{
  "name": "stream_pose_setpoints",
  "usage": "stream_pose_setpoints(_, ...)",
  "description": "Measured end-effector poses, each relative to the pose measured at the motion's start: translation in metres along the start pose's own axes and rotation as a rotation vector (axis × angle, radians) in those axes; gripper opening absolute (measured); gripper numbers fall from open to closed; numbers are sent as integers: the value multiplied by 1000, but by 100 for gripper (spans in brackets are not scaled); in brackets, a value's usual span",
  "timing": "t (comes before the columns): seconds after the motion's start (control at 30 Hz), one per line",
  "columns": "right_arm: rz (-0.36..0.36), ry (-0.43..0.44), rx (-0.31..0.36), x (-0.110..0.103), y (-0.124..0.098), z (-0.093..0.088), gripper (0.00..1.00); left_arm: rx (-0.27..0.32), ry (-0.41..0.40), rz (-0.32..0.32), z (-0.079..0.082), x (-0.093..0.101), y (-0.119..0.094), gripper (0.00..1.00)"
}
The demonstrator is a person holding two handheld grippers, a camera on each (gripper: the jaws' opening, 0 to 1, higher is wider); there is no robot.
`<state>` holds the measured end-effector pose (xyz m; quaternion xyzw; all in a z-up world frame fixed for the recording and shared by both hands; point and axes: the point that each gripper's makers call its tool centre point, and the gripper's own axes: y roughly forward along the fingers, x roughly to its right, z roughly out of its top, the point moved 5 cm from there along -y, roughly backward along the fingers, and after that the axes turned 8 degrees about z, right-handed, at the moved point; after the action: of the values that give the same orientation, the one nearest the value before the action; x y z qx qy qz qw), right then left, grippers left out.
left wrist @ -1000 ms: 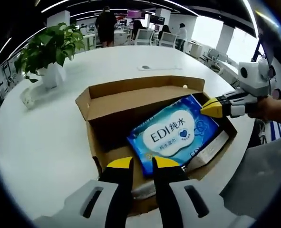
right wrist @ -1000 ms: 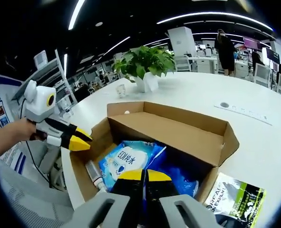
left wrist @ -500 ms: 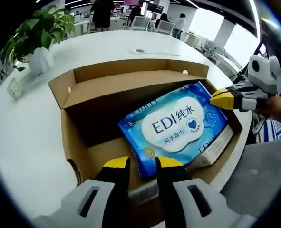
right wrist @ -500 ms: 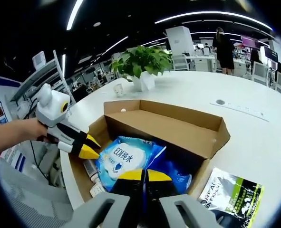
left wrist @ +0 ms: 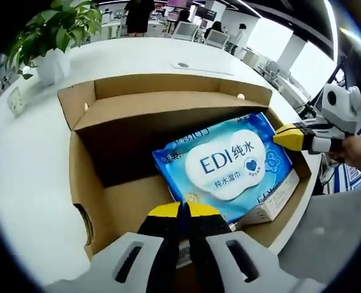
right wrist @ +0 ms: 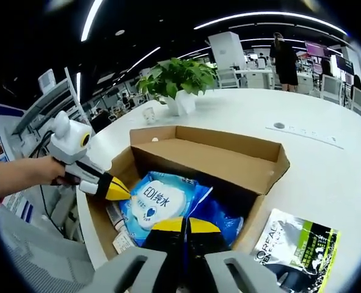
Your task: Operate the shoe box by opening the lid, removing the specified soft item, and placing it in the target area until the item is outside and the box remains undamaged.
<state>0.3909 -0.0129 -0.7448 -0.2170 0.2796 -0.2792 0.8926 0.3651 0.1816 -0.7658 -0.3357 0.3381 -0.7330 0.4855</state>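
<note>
Left gripper point(left wrist: 181, 211): yellow-tipped jaws pressed together, tips at the near edge of the blue EDI wet-wipes pack point(left wrist: 226, 163). Can't tell whether they pinch the pack's edge or just touch it.

Right gripper point(right wrist: 185, 224): jaws closed tip to tip, sitting over the blue pack inside the box. Whether it has any wrapper between the tips is not readable. In the left gripper view the right gripper comes in from the right side, yellow tip at the far right corner of the pack, a hand point(left wrist: 357, 152) behind it.

Cardboard shoe box point(left wrist: 88, 189) is open, lid flap point(left wrist: 168, 113) folded back on the far side from the left gripper. Wipes pack lies tilted in the box, directly ahead of the left jaws and leaning towards the right gripper's side. It rests on a white boxed item point(left wrist: 277, 196) along the box's right wall.

In the right gripper view, the left gripper enters from the left, tip touching the pack's left edge point(right wrist: 159, 198). A small bottle-like item point(right wrist: 115, 215) lies in the box just left of the pack, below that tip; too small to identify.

Outside the box, to the right of the right gripper: a black-green L'Oréal sachet point(right wrist: 296, 241) flat on the white round table point(right wrist: 327, 177). Potted plant point(right wrist: 179, 76) in a white pot stands well beyond the box.
</note>
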Motion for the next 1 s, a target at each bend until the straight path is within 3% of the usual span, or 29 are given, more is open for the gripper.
stream_pose_setpoints(1.0,7,7,18,-5,-15,6,0,73,-31,1,12,9,-30,0)
